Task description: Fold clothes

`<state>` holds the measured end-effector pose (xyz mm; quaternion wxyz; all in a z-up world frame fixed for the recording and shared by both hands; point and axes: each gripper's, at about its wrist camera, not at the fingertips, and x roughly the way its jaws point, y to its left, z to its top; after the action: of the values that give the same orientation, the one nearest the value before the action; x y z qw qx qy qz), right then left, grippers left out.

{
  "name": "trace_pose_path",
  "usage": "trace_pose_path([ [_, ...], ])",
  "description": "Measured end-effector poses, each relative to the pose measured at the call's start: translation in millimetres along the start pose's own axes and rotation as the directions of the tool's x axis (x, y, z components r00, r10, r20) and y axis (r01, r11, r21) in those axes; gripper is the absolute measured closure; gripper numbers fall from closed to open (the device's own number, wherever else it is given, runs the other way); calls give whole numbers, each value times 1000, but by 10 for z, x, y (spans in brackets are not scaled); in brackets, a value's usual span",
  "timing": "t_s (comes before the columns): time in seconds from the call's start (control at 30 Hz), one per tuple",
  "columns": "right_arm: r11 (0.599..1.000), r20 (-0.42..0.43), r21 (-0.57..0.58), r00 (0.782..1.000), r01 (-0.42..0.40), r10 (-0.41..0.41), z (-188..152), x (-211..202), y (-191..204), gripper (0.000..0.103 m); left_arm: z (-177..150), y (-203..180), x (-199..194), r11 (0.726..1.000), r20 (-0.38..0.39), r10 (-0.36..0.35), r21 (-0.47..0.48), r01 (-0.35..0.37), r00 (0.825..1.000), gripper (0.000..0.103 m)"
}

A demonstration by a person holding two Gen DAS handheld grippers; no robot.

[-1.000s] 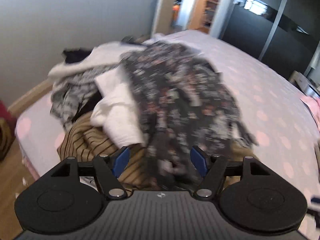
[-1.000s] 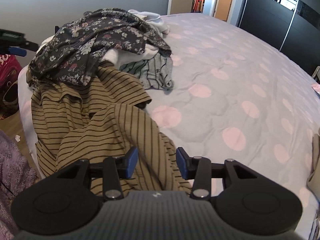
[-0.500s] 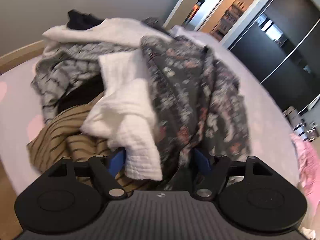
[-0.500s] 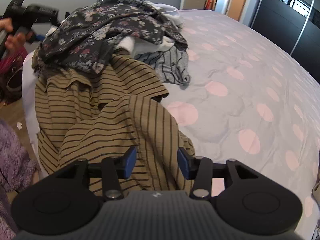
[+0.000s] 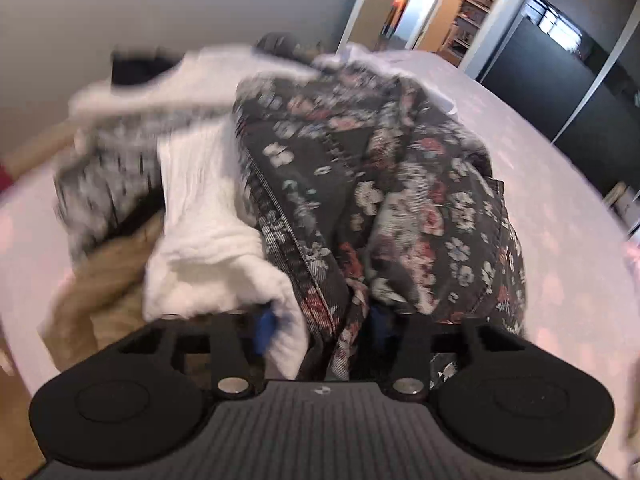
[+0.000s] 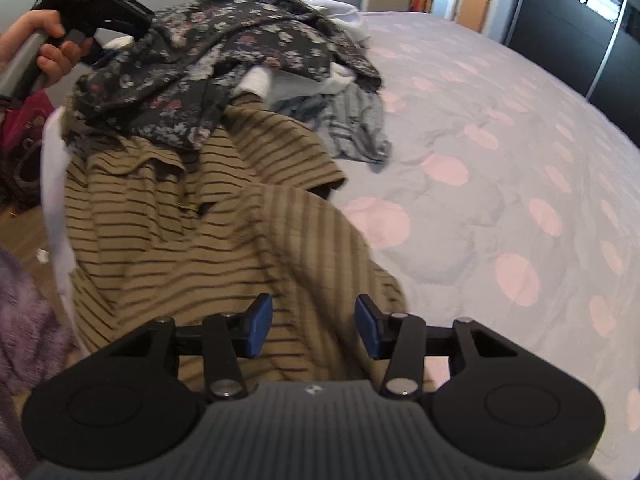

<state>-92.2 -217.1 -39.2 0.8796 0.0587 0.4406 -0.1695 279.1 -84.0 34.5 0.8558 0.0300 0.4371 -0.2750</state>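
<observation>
Closing left gripper (image 5: 320, 324) on floral garment (image 5: 380, 200), white cloth (image 5: 208, 248) alongside

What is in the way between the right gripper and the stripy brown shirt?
Nothing visible. The right gripper, jaws opening, hangs right over the striped brown shirt. The floral garment covers only the shirt's far end.

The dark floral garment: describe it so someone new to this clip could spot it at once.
On the bed with its pink-dotted cover, a pile of clothes sits at one corner. The dark floral garment lies on top, above the tan striped top. Its small pale and red flowers on charcoal cloth set it apart.
</observation>
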Motion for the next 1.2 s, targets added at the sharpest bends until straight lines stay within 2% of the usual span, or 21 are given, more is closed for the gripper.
trace_pose_path([
  [0.07,1000,12,-18,1000,-16,17,54,43,40,42,72,-128,-140,996,60,45,70,-49,997,83],
  [0.2,998,24,-48,999,-28,29,280,195,75,37,406,-89,-423,990,154,97,86,-111,983,88],
  [0.3,996,35,-57,997,-68,70,527,331,75,37,699,-50,-573,978,199,143,124,-170,969,92],
  [0.4,991,60,-100,994,-89,96,789,449,142,37,1031,-54,-661,954,258,197,170,-246,946,95],
  [0.53,981,70,-151,989,-118,130,1104,625,247,37,1493,-23,-745,923,361,286,143,-356,887,99],
  [0.57,980,63,-156,989,-125,136,1157,683,276,37,1596,2,-735,902,392,338,125,-413,856,101],
  [0.63,977,43,-170,989,-130,139,1236,823,333,37,1760,163,-626,869,386,428,73,-490,817,101],
  [0.7,979,27,-170,992,-114,120,1276,980,357,37,1814,349,-484,881,313,427,66,-468,848,100],
  [0.73,980,16,-168,993,-110,114,1290,1059,364,37,1774,363,-449,880,310,418,94,-465,854,100],
  [0.77,981,-4,-159,993,-115,116,1285,1132,359,38,1706,347,-426,868,323,417,135,-478,850,100],
  [0.83,981,-51,-138,990,-139,133,1255,1260,353,56,1579,336,-405,861,325,396,196,-470,859,99],
  [0.9,982,-101,-131,987,-134,121,1211,1351,360,100,1513,354,-412,885,285,345,218,-411,894,89],
  [0.93,984,-110,-132,988,-123,108,1193,1369,368,101,1474,357,-435,898,269,322,216,-383,908,88],
  [1.0,987,-95,-137,993,-88,76,1167,1312,364,102,1386,339,-506,913,253,287,220,-344,924,86],
  [1.07,988,-71,-152,997,-27,16,1159,1214,352,103,1279,285,-600,925,238,237,242,-293,942,82],
  [1.1,987,-51,-162,999,3,-12,1155,1138,334,103,1221,245,-648,928,232,211,257,-269,950,78],
  [1.2,979,16,-177,995,99,-97,1154,845,219,103,1031,86,-799,925,215,136,322,-201,967,76],
])
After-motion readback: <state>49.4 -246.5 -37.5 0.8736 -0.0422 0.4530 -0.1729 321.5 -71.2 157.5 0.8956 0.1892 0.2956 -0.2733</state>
